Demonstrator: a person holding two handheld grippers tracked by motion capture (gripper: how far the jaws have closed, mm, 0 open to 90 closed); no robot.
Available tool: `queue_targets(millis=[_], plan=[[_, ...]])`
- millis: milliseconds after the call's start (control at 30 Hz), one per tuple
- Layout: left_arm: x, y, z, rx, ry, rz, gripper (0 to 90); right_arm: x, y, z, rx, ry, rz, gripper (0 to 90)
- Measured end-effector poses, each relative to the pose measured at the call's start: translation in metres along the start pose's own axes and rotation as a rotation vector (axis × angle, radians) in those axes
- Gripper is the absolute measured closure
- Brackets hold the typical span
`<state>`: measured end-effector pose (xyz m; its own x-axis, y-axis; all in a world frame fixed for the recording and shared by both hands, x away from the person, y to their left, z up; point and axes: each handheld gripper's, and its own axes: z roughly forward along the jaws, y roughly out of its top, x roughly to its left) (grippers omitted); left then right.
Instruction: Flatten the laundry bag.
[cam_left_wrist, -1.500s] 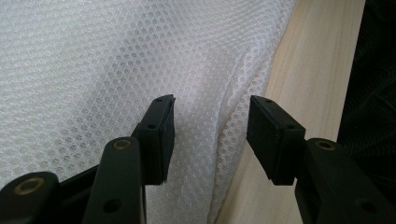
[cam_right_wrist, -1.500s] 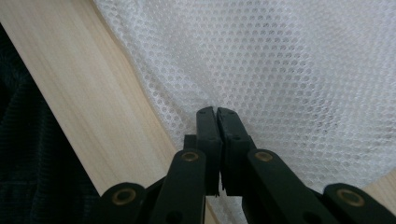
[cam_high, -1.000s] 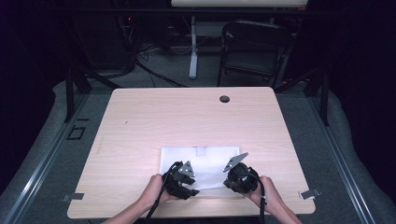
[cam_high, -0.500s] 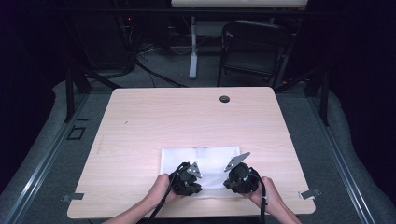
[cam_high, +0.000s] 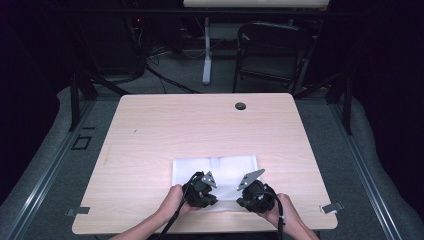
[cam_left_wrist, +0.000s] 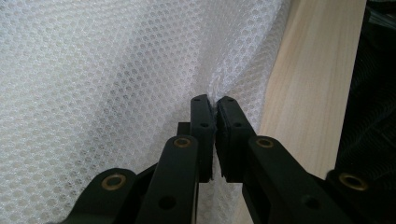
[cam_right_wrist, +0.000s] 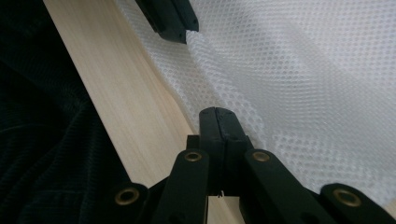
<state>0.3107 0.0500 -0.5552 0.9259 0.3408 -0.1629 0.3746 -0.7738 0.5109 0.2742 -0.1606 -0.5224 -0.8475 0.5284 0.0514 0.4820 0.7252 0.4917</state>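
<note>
High view, pale wood table (cam_high: 150, 145) in dark room, both tools (cam_high: 201, 186) (cam_high: 255, 187) pinching white mesh cloth (cam_high: 225, 167)

A pale wooden table (cam_high: 165, 135) carries a white mesh cloth (cam_high: 225, 167) near its front edge.

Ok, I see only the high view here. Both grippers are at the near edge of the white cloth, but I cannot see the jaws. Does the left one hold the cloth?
Observer: Yes. In the left gripper view, the left gripper is shut on a pinch of the white mesh cloth, which puckers at its tips.
Operator: And the right one?
Observer: The right gripper is shut too, its jaws pressed together at the cloth's edge beside the bare table.
Operator: Is the cloth flat between them?
Observer: No, the right gripper view shows a raised fold running toward the left gripper.
</note>
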Motion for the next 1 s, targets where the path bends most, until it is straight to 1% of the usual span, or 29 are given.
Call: queue_targets(millis=[33, 67, 100, 133, 233, 267, 333, 367, 433, 467, 500, 567, 700, 833, 867, 933, 1000], plan=[[0.000, 0.000, 0.000, 0.000, -0.001, 0.002, 86.3, 0.001, 0.000, 0.004, 0.002, -0.005, -0.005, 90.0], [0.001, 0.000, -0.001, 0.009, 0.000, 0.013, 86.2, 0.002, 0.001, 0.007, 0.017, -0.006, -0.017, 90.0], [0.000, 0.000, -0.001, 0.001, 0.001, 0.004, 86.1, 0.003, 0.002, 0.010, 0.020, -0.004, -0.020, 90.0], [0.001, 0.000, -0.001, -0.002, 0.003, 0.007, 86.1, 0.004, 0.003, 0.014, 0.029, -0.007, -0.030, 90.0], [0.001, 0.000, -0.002, -0.003, 0.008, 0.006, 86.0, 0.007, 0.004, 0.023, 0.018, -0.022, -0.054, 90.0], [0.001, 0.000, -0.003, -0.006, 0.009, 0.004, 85.9, 0.009, 0.004, 0.026, 0.002, -0.035, -0.058, 90.0], [0.001, 0.000, -0.004, -0.008, 0.010, 0.001, 85.9, 0.012, 0.003, 0.030, -0.002, -0.052, -0.064, 90.0], [0.001, 0.000, -0.003, -0.019, 0.013, -0.007, 85.9, 0.013, 0.003, 0.031, -0.003, -0.062, -0.071, 90.0], [0.002, 0.001, -0.005, -0.005, 0.018, 0.006, 85.9, 0.012, 0.003, 0.033, 0.004, -0.075, -0.066, 90.0], [0.003, 0.001, -0.005, -0.015, 0.013, -0.002, 85.9, 0.011, 0.002, 0.034, 0.008, -0.069, -0.065, 90.0], [0.002, 0.001, -0.005, -0.021, 0.012, -0.009, 86.0, 0.010, 0.002, 0.035, 0.025, -0.075, -0.063, 90.0], [0.003, 0.000, -0.007, -0.030, 0.016, -0.017, 86.0, 0.009, -0.001, 0.040, 0.035, -0.069, -0.060, 90.0], [0.003, 0.001, -0.009, -0.041, 0.022, -0.024, 86.0, 0.009, -0.001, 0.041, 0.021, -0.063, -0.066, 90.0], [0.004, 0.002, -0.013, -0.047, 0.032, -0.029, 86.0, 0.008, -0.001, 0.041, 0.027, -0.062, -0.075, 90.0], [0.004, 0.003, -0.014, -0.058, 0.028, -0.037, 86.1, 0.009, -0.001, 0.040, 0.035, -0.068, -0.079, 90.0], [0.005, 0.003, -0.017, -0.060, 0.036, -0.041, 86.1, 0.009, -0.001, 0.040, 0.036, -0.068, -0.079, 90.0], [0.005, 0.003, -0.019, -0.069, 0.035, -0.051, 86.1, 0.008, 0.000, 0.040, 0.042, -0.062, -0.081, 90.0]])
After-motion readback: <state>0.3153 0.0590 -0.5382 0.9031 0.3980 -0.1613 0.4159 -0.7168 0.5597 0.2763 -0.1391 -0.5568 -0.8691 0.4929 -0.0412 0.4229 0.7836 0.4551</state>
